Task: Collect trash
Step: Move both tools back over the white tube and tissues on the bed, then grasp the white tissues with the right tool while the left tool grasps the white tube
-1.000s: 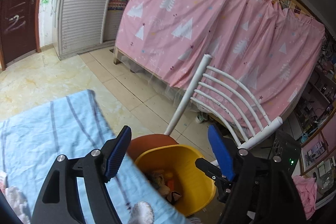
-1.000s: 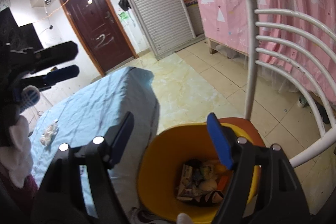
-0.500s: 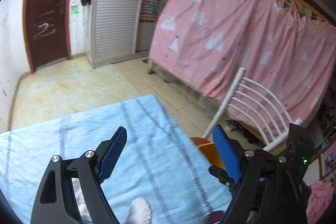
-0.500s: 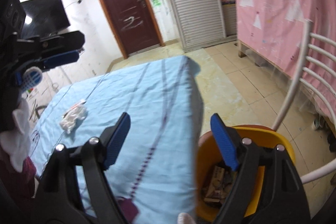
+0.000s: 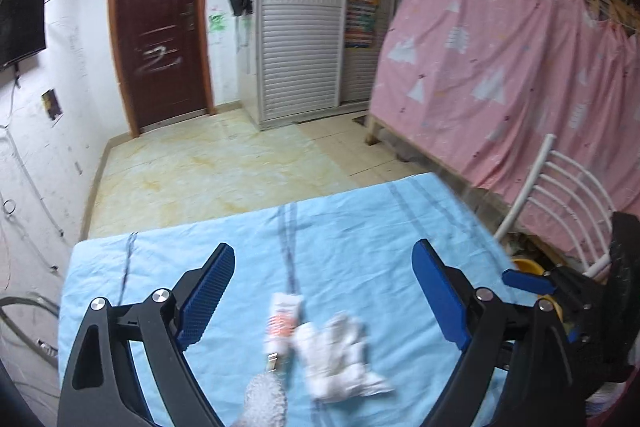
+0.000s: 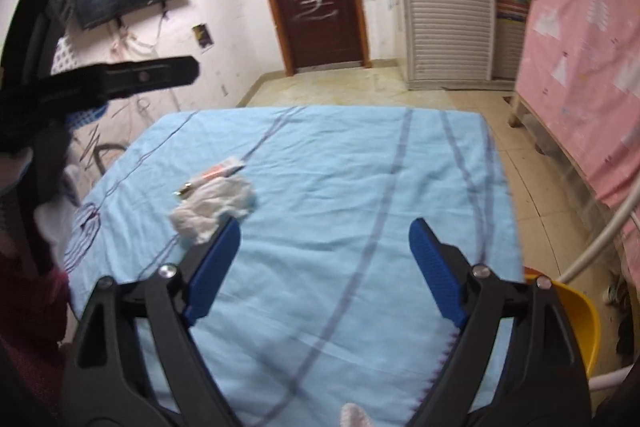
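Jaws on my left gripper are opening with nothing pinched; the crumpled white tissue lies on the surface between and just beyond the fingertips, low in that wrist view and a little toward the right finger. Touching the tissue on its left side is a small orange-and-white wrapper, a slim strip whose long axis runs away from me, roughly in line with the way the left gripper points, so the jaws would straddle it across its narrow width. My right gripper is opening too, with only bare cloth between its blue pads; from it the tissue sits off to the left, just beyond the left fingertip, with the wrapper on the tissue's far side. I judge the left hand the nearer and better lined up, since the tissue is already framed by its jaws, while the right would need to swing left. Both grippers point down at a slant toward the blue striped cloth covering the surface. The yellow bin is well apart from the tissue, past the cloth's right edge by the white chair.
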Motion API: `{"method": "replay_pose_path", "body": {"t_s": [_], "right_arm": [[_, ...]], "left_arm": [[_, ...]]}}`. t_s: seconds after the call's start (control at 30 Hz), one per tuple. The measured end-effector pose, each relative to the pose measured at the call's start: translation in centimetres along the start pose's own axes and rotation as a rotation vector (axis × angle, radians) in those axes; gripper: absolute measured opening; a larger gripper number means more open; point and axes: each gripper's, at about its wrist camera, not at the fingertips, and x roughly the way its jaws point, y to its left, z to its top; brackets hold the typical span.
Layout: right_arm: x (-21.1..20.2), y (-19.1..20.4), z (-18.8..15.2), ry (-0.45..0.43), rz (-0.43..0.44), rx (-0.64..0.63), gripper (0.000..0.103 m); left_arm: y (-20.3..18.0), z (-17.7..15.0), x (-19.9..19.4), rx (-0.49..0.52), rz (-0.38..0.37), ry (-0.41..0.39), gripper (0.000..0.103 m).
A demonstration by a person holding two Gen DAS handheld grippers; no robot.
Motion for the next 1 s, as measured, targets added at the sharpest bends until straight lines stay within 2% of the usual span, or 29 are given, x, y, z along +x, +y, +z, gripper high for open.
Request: {"method": "replay_pose_path", "body": {"t_s": [0.2, 0.53, 0.77, 0.9, 1.0], "right_arm": [[2.4, 3.6, 0.6, 0.057, 0.034, -0.069, 0.086], [6.6, 8.6, 1.5, 0.168, 0.100, -0.159, 0.089], [9.1, 10.4, 1.9, 0.228, 0.081, -0.187, 0.089], [10.2, 10.7, 1.9, 0.260, 0.043, -0.191, 0.089], [10.5, 10.5, 2.0, 0.266, 0.014, -0.185, 0.076]], "left_arm": [[3.1, -1.8, 0.6, -0.043, 0.019, 0.037, 0.082], [8.1, -3.6, 0.6, -0.145, 0.033, 0.050, 0.082], [10.2, -4.5, 0.7, -0.178, 0.032, 0.057, 0.082], [11.0, -4.9, 1.0, -0.190, 0.021, 0.061, 0.082], [11.1, -5.0, 1.2, -0.191, 0.013, 0.067, 0.082]]}}
